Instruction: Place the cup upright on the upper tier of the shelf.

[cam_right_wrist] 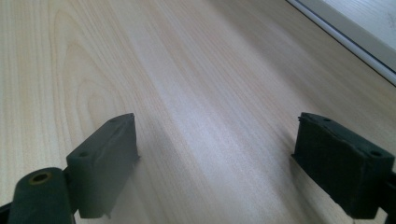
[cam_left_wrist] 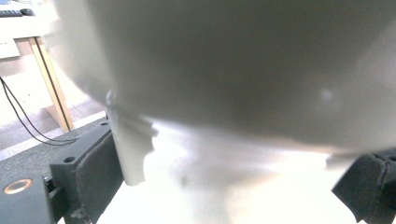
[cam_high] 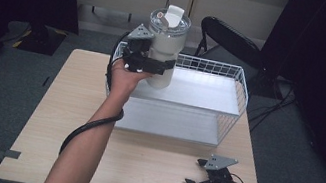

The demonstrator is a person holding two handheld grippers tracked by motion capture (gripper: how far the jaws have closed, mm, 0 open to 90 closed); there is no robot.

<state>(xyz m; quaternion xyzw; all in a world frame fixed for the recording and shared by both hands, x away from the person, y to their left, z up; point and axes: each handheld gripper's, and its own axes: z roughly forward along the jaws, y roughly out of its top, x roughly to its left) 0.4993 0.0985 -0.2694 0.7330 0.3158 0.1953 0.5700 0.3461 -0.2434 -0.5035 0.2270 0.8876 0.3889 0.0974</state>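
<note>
Currently: tall white lidded plastic tumbler (cam_high: 165, 46), upper centre over white wire basket (cam_high: 239, 92), clasped by left gripper (cam_high: 148, 63); likely rigid, smooth, top-heavy, best held mid-body. Right gripper (cam_high: 199, 175) released on desk (cam_high: 147, 170).

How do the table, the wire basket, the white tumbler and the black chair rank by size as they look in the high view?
1. Table
2. Wire basket
3 and 4. White tumbler and black chair look about alike; the chair stands farther back and partly hidden, so I won't rank them.
</note>
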